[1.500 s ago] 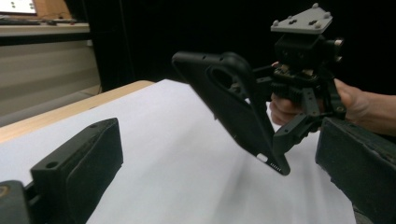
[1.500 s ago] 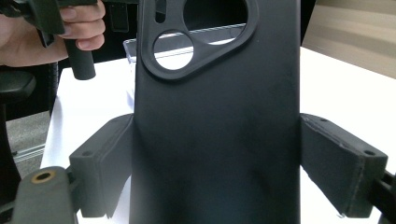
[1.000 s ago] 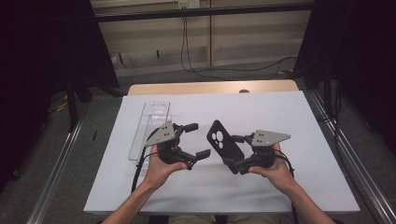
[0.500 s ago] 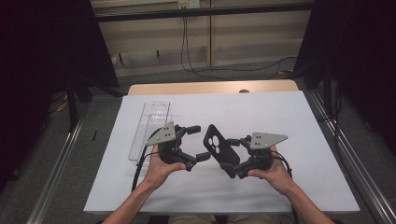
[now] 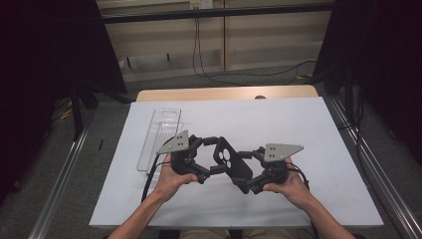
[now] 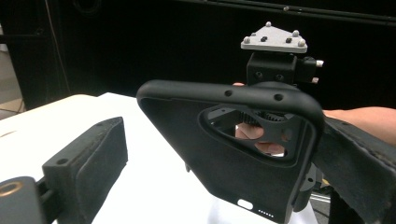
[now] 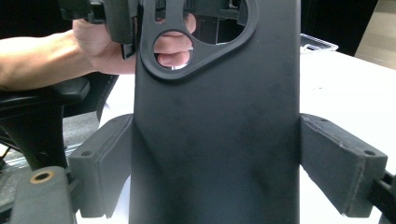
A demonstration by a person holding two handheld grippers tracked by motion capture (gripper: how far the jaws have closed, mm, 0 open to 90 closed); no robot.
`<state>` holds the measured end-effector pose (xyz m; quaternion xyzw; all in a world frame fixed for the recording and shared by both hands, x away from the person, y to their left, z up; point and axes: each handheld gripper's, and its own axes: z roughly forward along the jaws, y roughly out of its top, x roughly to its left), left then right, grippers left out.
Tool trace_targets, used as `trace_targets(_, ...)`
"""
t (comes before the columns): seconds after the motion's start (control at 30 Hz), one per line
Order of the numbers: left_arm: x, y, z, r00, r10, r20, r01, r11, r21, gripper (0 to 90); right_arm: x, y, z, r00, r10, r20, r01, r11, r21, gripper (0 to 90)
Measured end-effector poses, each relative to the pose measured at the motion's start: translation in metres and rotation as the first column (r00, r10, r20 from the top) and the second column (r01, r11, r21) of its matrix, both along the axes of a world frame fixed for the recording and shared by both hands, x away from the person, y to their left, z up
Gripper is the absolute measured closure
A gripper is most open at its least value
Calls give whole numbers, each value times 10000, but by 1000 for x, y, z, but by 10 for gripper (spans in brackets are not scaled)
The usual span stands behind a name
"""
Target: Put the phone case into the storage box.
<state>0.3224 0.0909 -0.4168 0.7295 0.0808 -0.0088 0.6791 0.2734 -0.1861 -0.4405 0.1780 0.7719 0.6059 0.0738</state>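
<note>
The right gripper (image 5: 247, 175) clamps the black rubbery phone case (image 5: 230, 162) across its width; its far camera-cutout end reaches left between the left gripper's (image 5: 211, 155) wide-open jaws.

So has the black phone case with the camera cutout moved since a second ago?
Yes. The black phone case, held across its width in the right gripper, has shifted slightly left, toward the clear plastic tray, and now sits between the left gripper's open jaws.

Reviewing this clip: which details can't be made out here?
- Right gripper view: black rubbery phone case covers the table behind it; its lower end is cut off by the bottom edge.
- High view: contents of the clear plastic tray, too small.
- Left gripper view: room behind, too dark.
</note>
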Motion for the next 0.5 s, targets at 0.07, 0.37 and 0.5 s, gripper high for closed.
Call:
trace_targets(0.07,1,0,0,9998,-127,-121,126,9998,-137,55,0,1,0,10000,40,-44,-40,10000,33,134)
trace_targets(0.37,2,-2,-2,9984,-557,45,558,9982,-211,59,-1,2,0,9992,382,-129,-381,9992,94,134)
trace_targets(0.5,3,-4,-2,9971,-762,-32,760,9961,-443,40,-3,3,0,9987,485,-132,-482,9987,189,134)
